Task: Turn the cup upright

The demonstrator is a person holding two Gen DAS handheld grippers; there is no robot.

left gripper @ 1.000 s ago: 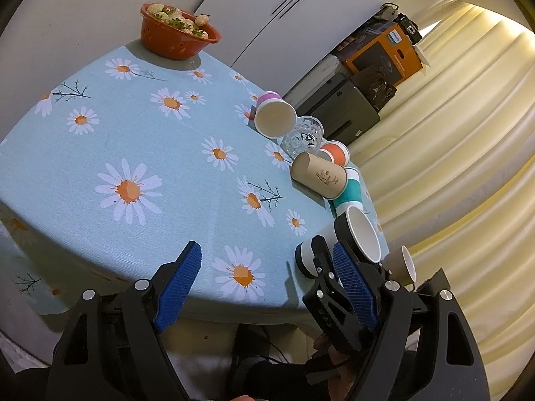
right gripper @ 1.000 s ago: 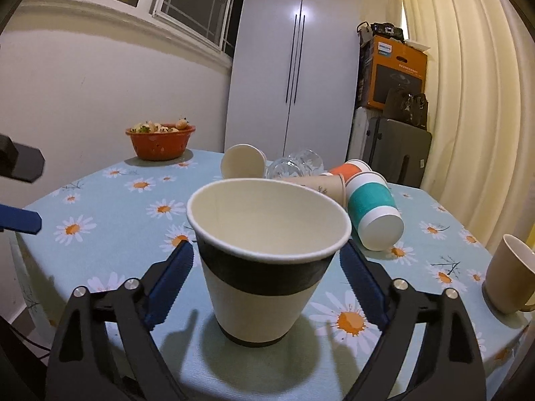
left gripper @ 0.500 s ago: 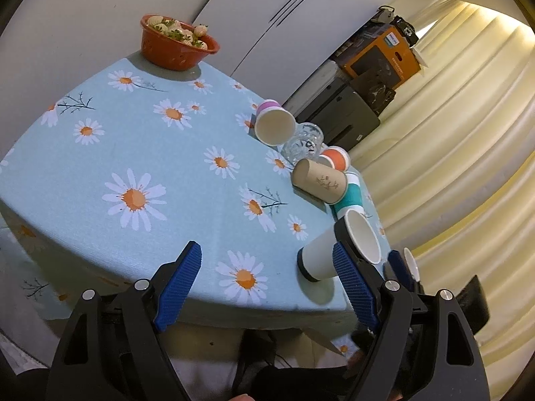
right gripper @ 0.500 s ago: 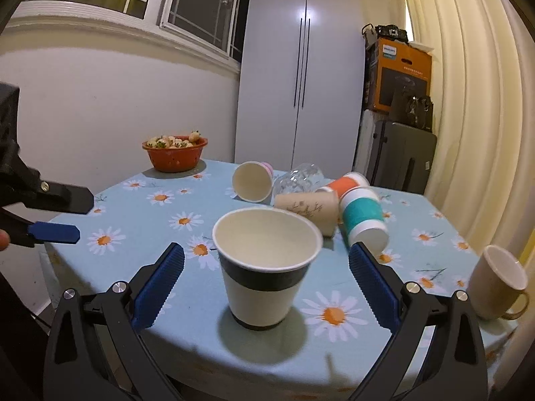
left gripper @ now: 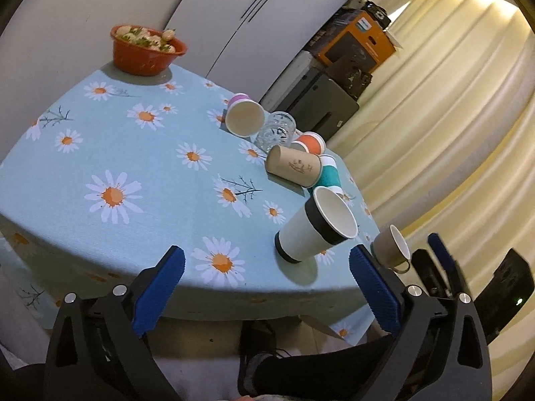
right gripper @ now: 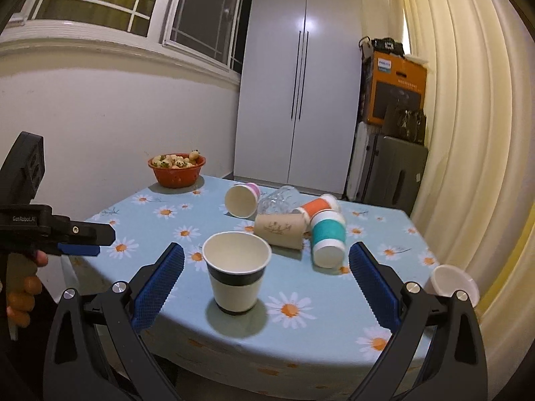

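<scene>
A white paper cup with a black band stands upright near the table's front edge; it also shows in the left wrist view. My right gripper is open and empty, drawn back from the cup, its pads wide on either side. My left gripper is open and empty, off the table's edge, with the cup ahead to its right. Several cups lie on their sides further back: a pink-based one, a brown one, an orange one and a teal one.
A clear glass lies among the tipped cups. A beige mug stands at the table's right edge. An orange bowl of food sits at the far left corner. The daisy tablecloth covers the table. Cupboard, boxes and curtain stand behind.
My right gripper has opened wider and pulled back from the black-banded cup, which stays upright on the table. My left gripper has also drawn back a little.
</scene>
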